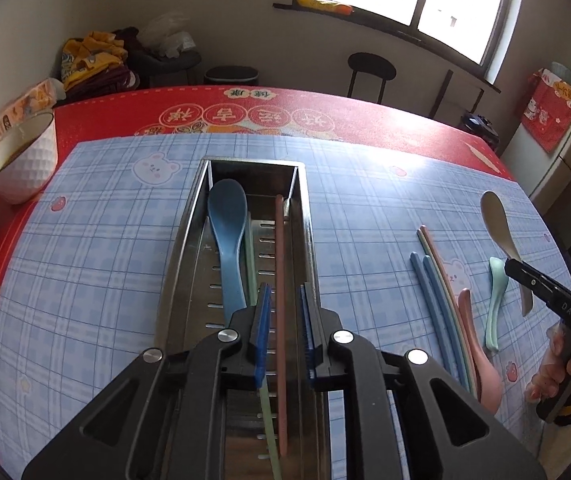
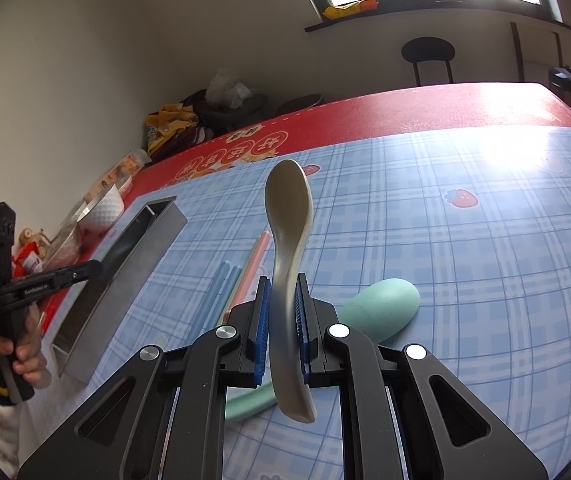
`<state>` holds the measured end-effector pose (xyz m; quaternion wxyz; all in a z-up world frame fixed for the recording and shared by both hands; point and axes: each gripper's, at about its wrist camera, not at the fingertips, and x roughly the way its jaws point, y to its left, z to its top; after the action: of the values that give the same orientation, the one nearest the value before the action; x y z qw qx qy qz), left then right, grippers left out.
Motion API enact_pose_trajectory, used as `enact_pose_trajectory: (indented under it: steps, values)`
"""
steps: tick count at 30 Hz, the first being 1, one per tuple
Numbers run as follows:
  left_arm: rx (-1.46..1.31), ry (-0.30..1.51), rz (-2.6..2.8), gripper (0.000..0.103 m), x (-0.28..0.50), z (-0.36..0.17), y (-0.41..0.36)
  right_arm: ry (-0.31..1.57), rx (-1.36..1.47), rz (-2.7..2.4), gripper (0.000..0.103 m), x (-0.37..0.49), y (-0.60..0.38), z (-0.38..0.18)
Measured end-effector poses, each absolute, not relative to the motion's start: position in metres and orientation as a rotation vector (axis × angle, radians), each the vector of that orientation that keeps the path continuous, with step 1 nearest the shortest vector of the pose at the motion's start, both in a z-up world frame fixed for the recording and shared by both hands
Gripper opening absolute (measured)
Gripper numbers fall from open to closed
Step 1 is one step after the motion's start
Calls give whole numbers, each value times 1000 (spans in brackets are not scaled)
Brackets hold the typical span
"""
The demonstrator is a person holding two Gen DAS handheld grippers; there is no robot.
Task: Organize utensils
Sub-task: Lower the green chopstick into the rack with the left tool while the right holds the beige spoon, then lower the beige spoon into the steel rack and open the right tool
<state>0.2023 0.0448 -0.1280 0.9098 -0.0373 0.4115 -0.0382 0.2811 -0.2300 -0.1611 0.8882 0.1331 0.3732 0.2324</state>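
Note:
A steel utensil tray (image 1: pixel 189 240) lies on the blue checked mat and holds a blue spoon (image 1: pixel 226 232), a green chopstick (image 1: pixel 250 264) and a brown chopstick (image 1: pixel 280 264). My left gripper (image 1: pixel 285 300) hovers open just above the tray, its jaws either side of the brown chopstick without touching it. My right gripper (image 2: pixel 283 292) is shut on a beige spoon (image 2: pixel 288 216) and holds it lifted above the mat; it also shows in the left wrist view (image 1: pixel 499 224). The tray shows at the left of the right wrist view (image 2: pixel 125 272).
On the mat right of the tray lie blue chopsticks (image 1: pixel 433 304), a beige and pink chopstick pair (image 1: pixel 435 256), a pink spoon (image 1: pixel 481 360) and a mint spoon (image 1: pixel 495 300), which also shows in the right wrist view (image 2: pixel 381 308). A white bowl (image 1: pixel 21 160) stands at the far left.

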Motion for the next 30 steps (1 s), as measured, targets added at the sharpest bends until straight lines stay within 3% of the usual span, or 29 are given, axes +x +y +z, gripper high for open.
enact_pose_trajectory:
  steps: [4, 14, 17, 19, 22, 30]
  values:
    - [21, 725, -83, 35, 160, -125, 51, 779, 267, 483, 12, 281, -227, -162]
    - [-21, 655, -27, 54, 125, -145, 106, 816, 219, 381, 13, 283, -218, -166]
    - [-38, 633, -6, 71, 125, -145, 116, 847, 189, 312, 12, 283, -216, -165]
    - [-48, 621, 3, 91, 127, -144, 119, 863, 217, 290, 13, 283, -218, -164]
    - [-46, 609, 4, 97, 127, -144, 122, 859, 219, 280, 13, 280, -210, -154]
    - [-181, 577, -37, 97, 120, -141, 146, 870, 270, 334, 13, 286, -135, -128]
